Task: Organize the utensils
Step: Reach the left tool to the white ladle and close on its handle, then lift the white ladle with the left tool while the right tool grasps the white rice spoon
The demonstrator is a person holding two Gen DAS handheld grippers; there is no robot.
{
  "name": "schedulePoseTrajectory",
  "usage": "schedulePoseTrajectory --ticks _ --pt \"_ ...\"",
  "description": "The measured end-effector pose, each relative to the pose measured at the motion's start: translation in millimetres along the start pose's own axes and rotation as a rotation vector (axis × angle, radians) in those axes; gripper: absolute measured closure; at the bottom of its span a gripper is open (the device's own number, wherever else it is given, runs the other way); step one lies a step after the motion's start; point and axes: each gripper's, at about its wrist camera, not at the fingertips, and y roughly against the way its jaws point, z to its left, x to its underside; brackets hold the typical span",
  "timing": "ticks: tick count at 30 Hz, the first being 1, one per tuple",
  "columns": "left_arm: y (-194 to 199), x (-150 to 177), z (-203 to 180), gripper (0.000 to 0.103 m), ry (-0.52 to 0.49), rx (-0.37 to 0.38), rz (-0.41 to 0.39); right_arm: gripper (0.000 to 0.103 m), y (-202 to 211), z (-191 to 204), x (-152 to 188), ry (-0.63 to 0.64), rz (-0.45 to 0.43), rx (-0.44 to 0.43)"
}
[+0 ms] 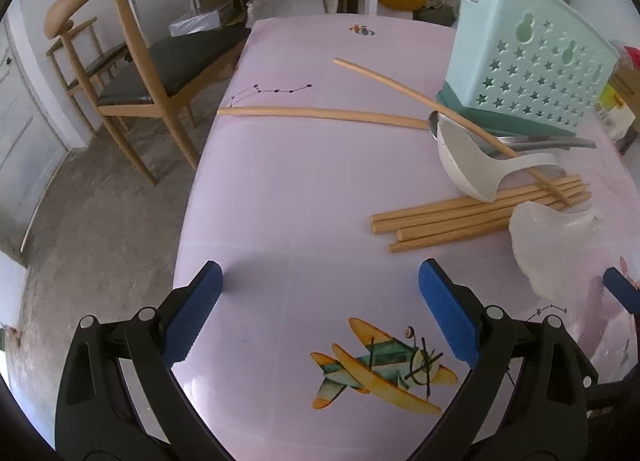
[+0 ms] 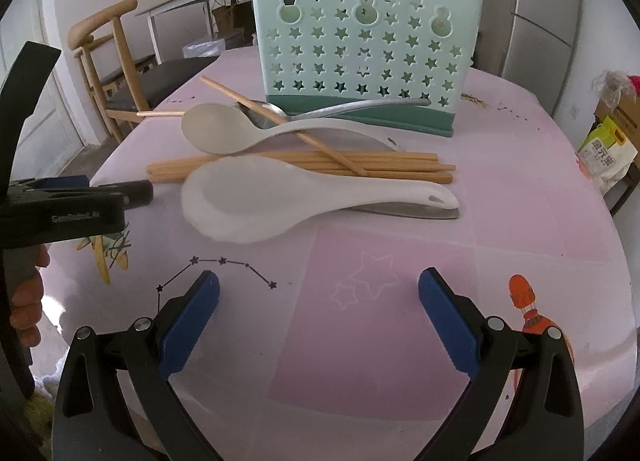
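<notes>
Pink cloth covers the table (image 2: 520,201), and on it the utensils are heaped just before the holder (image 2: 360,57): a white paddle (image 2: 280,197) nearest, a bundle of chopsticks (image 2: 304,163) behind it, a spoon (image 2: 240,129) laid across them, and a metal spoon (image 2: 348,107) against the holder's base. One loose chopstick (image 1: 320,113) lies apart toward the table's left edge.

Both tongs are held empty with fingers spread wide: the right gripper (image 2: 318,309) hovers before the paddle, the left gripper (image 1: 320,301) over bare cloth beside the heap.

Trouble is likely to come from the stacking. If the paddle is dragged, the chopsticks beneath its handle may be scattered or rolled. A slanted chopstick (image 2: 280,123) crossing the spoon could be flipped if the spoon is lifted first. The light holder may be pushed back or tipped by a careless insertion.

Open room is found in the foreground and to the right of the heap; the left edge is close to the stray chopstick.
</notes>
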Motion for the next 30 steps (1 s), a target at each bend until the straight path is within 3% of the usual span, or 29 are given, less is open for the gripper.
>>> schedulePoseTrajectory --ticks 3,7,11,12,14,21,25,30 --pt "3.2 -4.6 5.5 0.008 0.017 0.046 -0.008 0.006 0.7 0.0 0.5 0.004 -0.006 -0.004" --pt "14.9 -15.2 8.1 0.008 0.022 0.102 -0.078 0.006 2.1 -0.7 2.2 0.010 -0.016 -0.012" --pt "27.6 -32.0 3.7 0.010 0.013 0.233 -0.166 0.006 3.0 -0.6 3.2 0.015 -0.020 -0.017" --pt "26.9 -36.7 3.4 0.015 0.019 0.266 -0.166 0.006 3.2 -0.7 3.3 0.015 -0.020 -0.017" --pt "18.7 -49.0 2.2 0.036 0.041 0.341 -0.137 0.006 3.0 -0.6 3.4 0.016 -0.020 -0.016" --pt "-23.7 -69.9 -0.5 0.064 0.118 0.526 0.022 0.006 3.0 -0.5 4.2 0.015 -0.022 -0.014" --pt "-39.1 -66.6 -6.8 0.077 0.145 0.572 0.099 0.006 1.4 0.1 3.0 0.012 -0.015 -0.009" --pt "-55.1 -67.4 -14.7 0.091 0.153 0.580 0.129 0.006 -0.6 1.3 1.5 0.002 -0.012 0.004"
